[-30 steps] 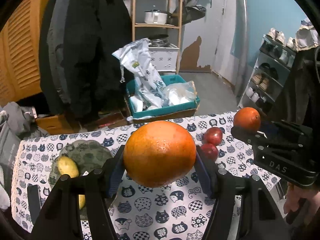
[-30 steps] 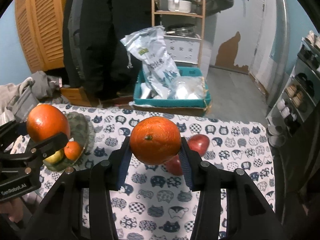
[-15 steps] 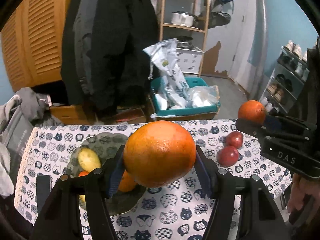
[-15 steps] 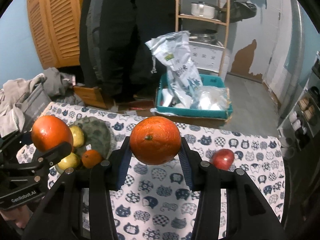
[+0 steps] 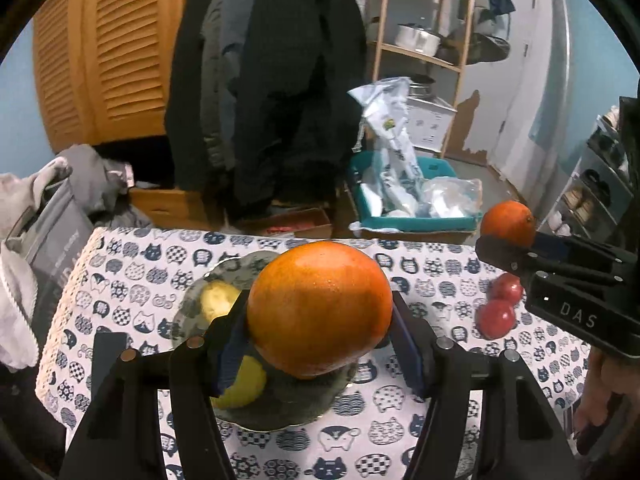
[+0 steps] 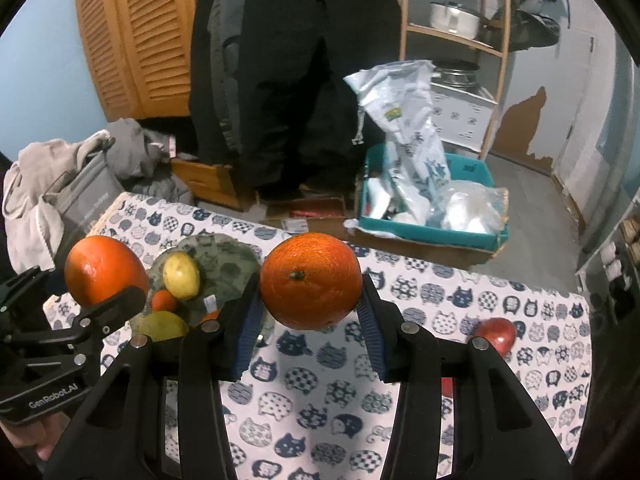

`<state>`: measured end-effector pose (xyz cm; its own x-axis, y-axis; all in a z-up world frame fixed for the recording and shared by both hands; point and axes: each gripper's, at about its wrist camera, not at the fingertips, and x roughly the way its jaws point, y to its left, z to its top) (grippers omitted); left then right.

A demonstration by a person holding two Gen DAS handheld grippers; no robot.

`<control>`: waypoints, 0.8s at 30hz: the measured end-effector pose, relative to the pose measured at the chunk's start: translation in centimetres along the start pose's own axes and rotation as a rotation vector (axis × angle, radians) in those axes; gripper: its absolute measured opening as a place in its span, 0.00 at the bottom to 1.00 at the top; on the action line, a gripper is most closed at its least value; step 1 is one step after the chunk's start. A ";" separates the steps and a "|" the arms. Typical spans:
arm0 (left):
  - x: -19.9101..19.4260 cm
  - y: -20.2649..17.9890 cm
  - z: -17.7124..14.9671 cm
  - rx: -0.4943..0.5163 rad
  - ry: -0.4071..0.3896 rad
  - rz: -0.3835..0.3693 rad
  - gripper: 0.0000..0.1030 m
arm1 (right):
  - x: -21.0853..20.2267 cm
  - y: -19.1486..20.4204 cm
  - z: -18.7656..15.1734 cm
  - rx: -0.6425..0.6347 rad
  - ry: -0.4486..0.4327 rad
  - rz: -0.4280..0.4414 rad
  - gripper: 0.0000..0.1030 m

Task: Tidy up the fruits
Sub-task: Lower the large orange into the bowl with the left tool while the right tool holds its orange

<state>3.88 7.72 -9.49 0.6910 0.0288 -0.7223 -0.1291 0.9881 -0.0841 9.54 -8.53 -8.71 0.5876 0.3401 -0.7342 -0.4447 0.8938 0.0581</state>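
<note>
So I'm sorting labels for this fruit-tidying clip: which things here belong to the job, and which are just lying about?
Part of the job:
- large orange in the left gripper
- smaller orange in the right gripper
- green plate with yellow fruits
- red apples on the tablecloth

Just lying about:
- teal bin of bags
- hanging coats
- pile of clothes
- shelf with pot

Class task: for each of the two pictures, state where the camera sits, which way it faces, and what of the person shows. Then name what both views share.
Left wrist: sits on the left gripper, facing forward and down over its large orange to the plate; a hand shows at right.
Right wrist: sits on the right gripper, facing likewise over its smaller orange; fingers show at lower left.
Shared: plate, both oranges, cat-print tablecloth, teal crate.
</note>
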 end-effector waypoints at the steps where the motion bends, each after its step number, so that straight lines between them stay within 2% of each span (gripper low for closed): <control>1: 0.2 0.4 0.0 -0.004 0.003 0.006 0.64 | 0.3 0.3 0.1 -0.003 0.003 0.003 0.44; 11: 2.8 4.9 -0.9 -0.062 0.065 0.056 0.64 | 4.4 3.5 1.1 -0.032 0.047 0.052 0.44; 24: 8.1 8.3 -2.5 -0.128 0.181 0.052 0.64 | 10.5 6.2 0.6 -0.062 0.130 0.096 0.44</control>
<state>6.60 15.75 -17.76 0.5436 0.0406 -0.8384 -0.2587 0.9583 -0.1214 13.36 0.76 -15.66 0.4494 0.3788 -0.8090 -0.5377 0.8379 0.0936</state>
